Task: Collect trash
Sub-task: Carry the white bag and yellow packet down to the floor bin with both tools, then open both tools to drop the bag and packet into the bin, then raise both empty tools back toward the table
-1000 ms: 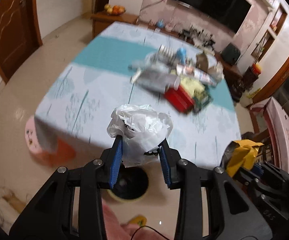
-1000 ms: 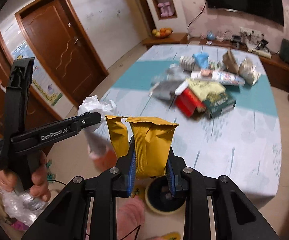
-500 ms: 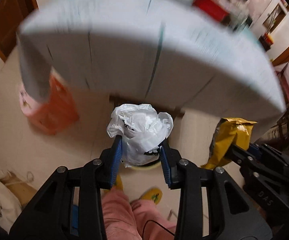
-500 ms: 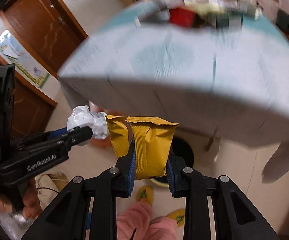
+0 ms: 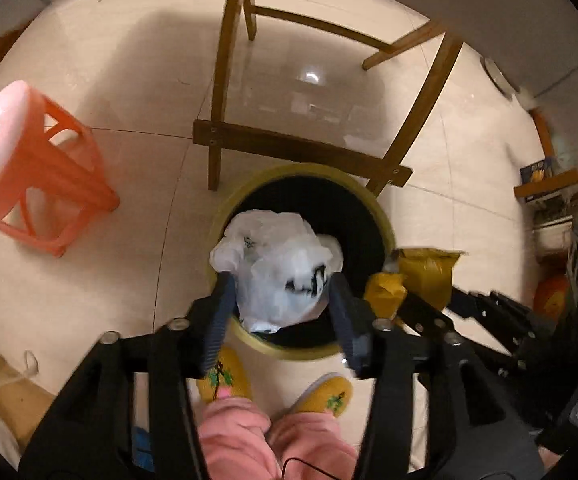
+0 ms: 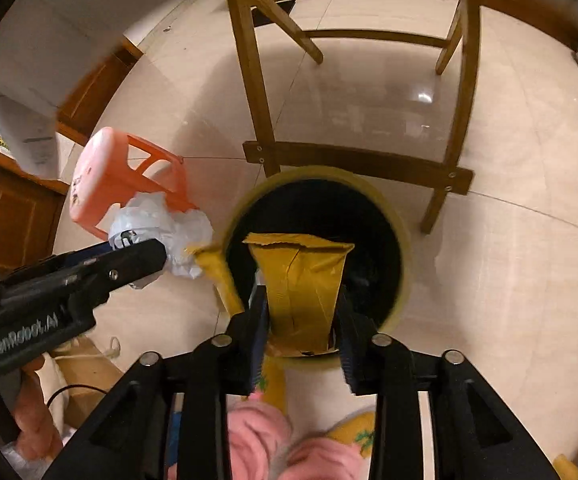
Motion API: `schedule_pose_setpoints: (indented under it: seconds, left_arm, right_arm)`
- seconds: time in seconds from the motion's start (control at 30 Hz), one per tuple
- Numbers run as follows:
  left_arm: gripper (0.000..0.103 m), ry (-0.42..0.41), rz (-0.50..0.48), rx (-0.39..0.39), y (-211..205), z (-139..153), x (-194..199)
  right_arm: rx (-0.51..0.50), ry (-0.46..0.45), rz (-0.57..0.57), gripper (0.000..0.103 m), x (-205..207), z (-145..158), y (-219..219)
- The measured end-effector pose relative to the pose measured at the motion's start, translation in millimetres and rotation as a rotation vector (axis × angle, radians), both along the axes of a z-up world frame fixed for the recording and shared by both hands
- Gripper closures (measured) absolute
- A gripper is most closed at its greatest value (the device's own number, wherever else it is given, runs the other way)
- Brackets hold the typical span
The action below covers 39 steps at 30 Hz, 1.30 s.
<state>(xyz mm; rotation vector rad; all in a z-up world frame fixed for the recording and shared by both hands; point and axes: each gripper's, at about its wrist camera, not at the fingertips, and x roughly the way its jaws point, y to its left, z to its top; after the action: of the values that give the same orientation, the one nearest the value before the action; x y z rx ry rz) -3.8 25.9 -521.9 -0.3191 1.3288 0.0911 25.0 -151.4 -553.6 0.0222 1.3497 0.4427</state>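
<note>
Your left gripper (image 5: 281, 300) grips the crumpled white plastic bag (image 5: 279, 268) between its fingers at frame centre, over the round yellow-rimmed bin (image 5: 385, 228). Your right gripper (image 6: 300, 312) clamps the yellow foil packet (image 6: 301, 280) above the same bin (image 6: 407, 256); an orange plastic stool (image 5: 41, 168) stands left.

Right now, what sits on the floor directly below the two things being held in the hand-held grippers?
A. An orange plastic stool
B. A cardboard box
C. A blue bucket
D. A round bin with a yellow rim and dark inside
D: both the white plastic bag and the yellow packet hang over the round bin, whose rim is yellow and inside dark; the orange stool stands off to the side.
</note>
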Motion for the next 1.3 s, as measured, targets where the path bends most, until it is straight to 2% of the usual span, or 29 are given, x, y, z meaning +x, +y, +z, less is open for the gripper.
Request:
schedule_pose_setpoints:
  seconds: [0.03, 0.1, 0.13, 0.17, 0.37, 0.53, 0.67, 0.77, 0.93, 1.07, 1.2, 1.3]
  left_arm:
    - [0.040, 0.000, -0.001, 0.004, 0, -6, 5]
    - [0.032, -0.005, -0.007, 0.001, 2, -19, 11]
    - [0.023, -0.006, -0.009, -0.001, 3, -23, 13]
    - [0.020, -0.008, -0.010, 0.002, 4, -28, 15]
    - [0.020, -0.059, -0.007, 0.029, 9, -31, 23]
    - [0.019, -0.037, -0.016, 0.041, 11, -28, 23]
    - [0.019, -0.034, -0.029, 0.053, 9, -14, 21]
    - [0.019, -0.040, -0.011, 0.056, 10, 5, 17]
    - [0.020, -0.058, 0.002, 0.116, 8, 54, 8]
    - [0.023, -0.055, -0.002, 0.131, 2, 105, 1]
    - [0.035, -0.045, -0.028, 0.127, -6, 153, -6]
    - [0.035, -0.042, -0.029, 0.109, -13, 193, -13]
  right_arm:
    - [-0.005, -0.003, -0.007, 0.056, 5, -12, 2]
    - [-0.004, -0.006, -0.023, 0.049, 17, -30, 3]
    - [-0.004, -0.007, -0.030, 0.047, 23, -37, 3]
    - [-0.003, -0.006, -0.036, 0.047, 29, -42, 2]
    - [-0.011, -0.016, -0.069, 0.043, 42, -54, 1]
    - [-0.014, -0.003, -0.106, 0.043, 42, -52, -7]
    - [-0.009, -0.001, -0.129, 0.043, 38, -40, -12]
    - [-0.005, -0.001, -0.149, 0.043, 31, -21, -15]
    - [0.009, -0.008, -0.182, 0.043, 15, 27, -23]
    - [0.032, -0.017, -0.193, 0.043, 1, 80, -28]
    - [0.047, -0.030, -0.186, 0.043, -11, 139, -36]
    - [0.058, -0.053, -0.175, 0.043, -20, 187, -43]
